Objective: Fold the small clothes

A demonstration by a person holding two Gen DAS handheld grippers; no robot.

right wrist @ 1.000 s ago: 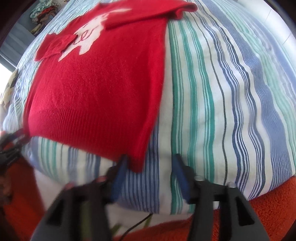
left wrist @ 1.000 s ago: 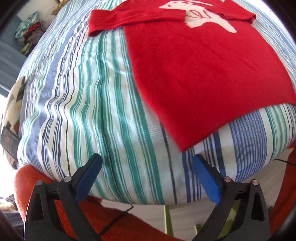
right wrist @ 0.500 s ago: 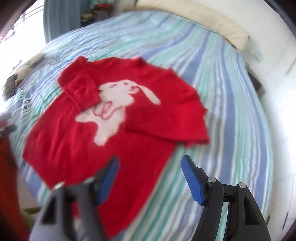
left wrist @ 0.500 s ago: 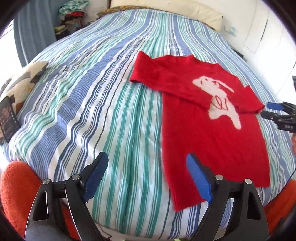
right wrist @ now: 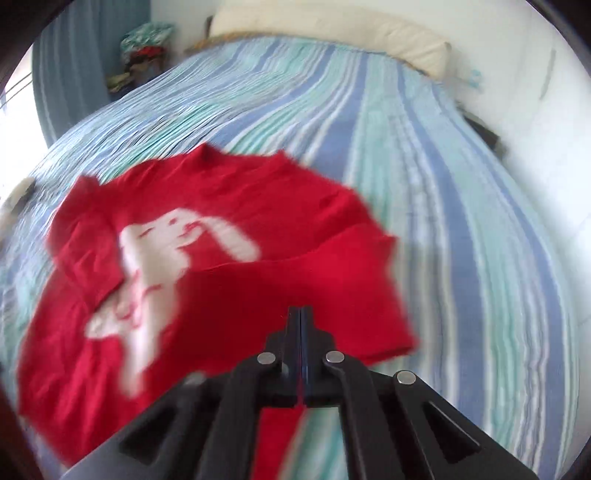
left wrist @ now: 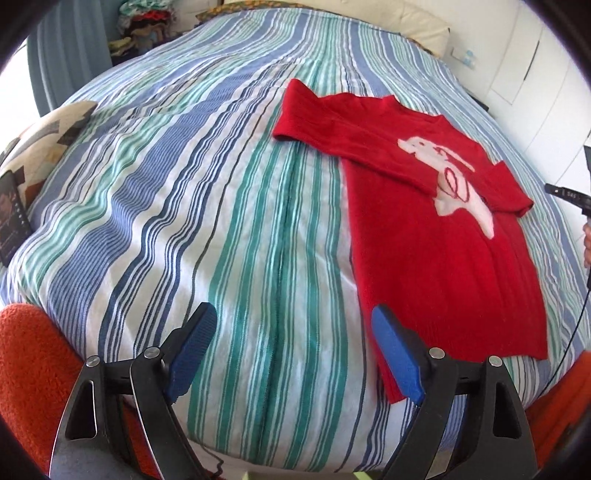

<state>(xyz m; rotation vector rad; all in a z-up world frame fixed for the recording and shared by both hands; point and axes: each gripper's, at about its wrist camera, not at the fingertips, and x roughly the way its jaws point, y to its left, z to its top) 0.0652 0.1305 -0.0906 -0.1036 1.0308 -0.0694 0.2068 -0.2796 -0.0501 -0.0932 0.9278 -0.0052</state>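
Observation:
A red sweater (left wrist: 443,258) with a white dog motif lies flat on the striped bed (left wrist: 221,206), both sleeves folded across its front. My left gripper (left wrist: 291,317) hangs open over the bed's near edge. Its right finger (left wrist: 397,350) is above the sweater's lower left hem corner, and nothing is between the pads. In the right wrist view, blurred by motion, my right gripper (right wrist: 301,314) is shut and empty, held above the sweater (right wrist: 258,295) near its right side. From the left wrist view the right gripper (left wrist: 565,194) shows at the far right edge, clear of the cloth.
A patterned cushion (left wrist: 48,140) and a dark phone (left wrist: 11,218) lie at the bed's left edge. A cream pillow (left wrist: 417,18) sits at the head. A pile of clothes (left wrist: 144,22) is behind. Orange fleece (left wrist: 29,362) is below, white cupboards (left wrist: 535,66) to the right.
Both grippers drew back and rose from the sweater's bottom hem, so the whole bed now shows. The right gripper's jaws went from open to shut, with nothing in them.

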